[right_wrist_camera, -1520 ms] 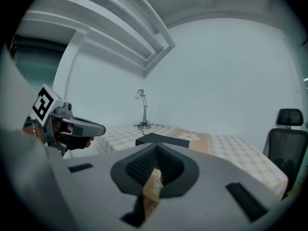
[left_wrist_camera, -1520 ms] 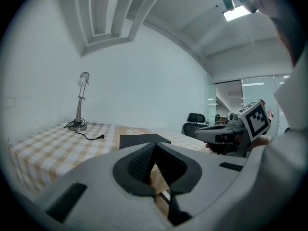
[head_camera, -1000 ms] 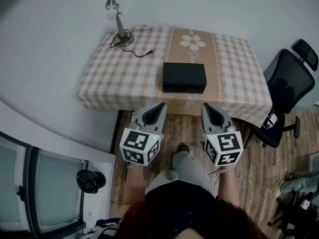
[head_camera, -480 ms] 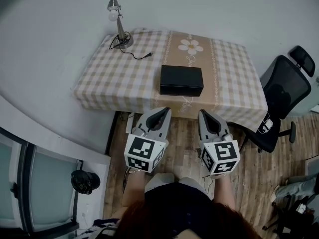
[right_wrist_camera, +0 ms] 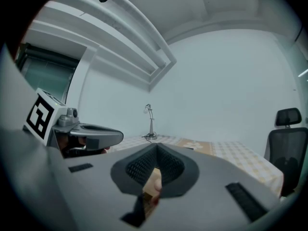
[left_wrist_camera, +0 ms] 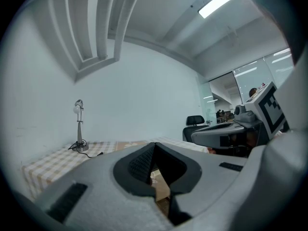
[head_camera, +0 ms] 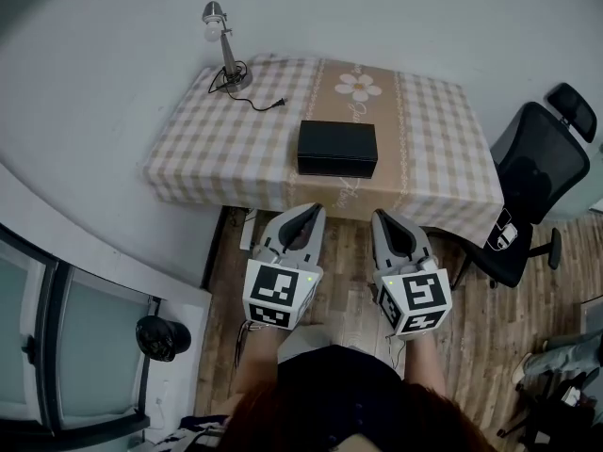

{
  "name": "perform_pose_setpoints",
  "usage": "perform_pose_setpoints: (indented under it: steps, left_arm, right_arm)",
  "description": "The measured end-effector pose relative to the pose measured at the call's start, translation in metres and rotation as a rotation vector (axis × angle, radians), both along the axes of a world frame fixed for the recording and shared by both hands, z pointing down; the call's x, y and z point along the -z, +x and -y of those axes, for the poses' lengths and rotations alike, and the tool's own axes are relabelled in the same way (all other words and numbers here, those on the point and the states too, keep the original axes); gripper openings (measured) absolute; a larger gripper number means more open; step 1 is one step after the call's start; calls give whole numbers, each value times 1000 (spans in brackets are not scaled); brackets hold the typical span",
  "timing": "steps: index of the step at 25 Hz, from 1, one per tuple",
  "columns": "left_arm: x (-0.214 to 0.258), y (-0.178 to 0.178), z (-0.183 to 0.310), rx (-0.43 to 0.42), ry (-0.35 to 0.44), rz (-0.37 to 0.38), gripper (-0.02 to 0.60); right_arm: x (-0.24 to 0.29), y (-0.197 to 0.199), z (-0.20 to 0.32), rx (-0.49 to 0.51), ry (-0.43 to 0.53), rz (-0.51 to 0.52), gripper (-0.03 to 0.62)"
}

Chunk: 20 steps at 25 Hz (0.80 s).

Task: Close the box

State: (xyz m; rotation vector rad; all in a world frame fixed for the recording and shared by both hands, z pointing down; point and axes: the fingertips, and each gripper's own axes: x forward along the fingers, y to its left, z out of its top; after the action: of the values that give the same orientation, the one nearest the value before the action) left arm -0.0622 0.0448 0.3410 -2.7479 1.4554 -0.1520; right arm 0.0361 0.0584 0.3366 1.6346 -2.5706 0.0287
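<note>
Left gripper (head_camera: 309,211) and right gripper (head_camera: 383,217): side by side, short of the counter (head_camera: 217,149). Jaws of each are closed tip to tip, gripping nothing. Black rectangular box (head_camera: 337,148): mid-counter at 12 o'clock, lid lying flat, well apart from both grippers. Desk lamp (head_camera: 224,40): 11 o'clock corner.

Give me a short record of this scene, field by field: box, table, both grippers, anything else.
box: black, looks closed, on the table, near its front edge
table: checked cloth
left gripper: jaws together, empty, short of table
right gripper: jaws together, empty, short of table
lamp: upright, table's far left corner
chair: black, right of table
</note>
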Motion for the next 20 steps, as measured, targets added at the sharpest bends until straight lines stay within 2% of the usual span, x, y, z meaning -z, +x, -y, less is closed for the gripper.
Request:
perform_pose_setpoints:
  steps: [20]
  left_arm:
    - [14, 24, -70, 41, 6, 10, 26]
  right_arm:
    - [3, 18, -61, 25, 9, -27, 17]
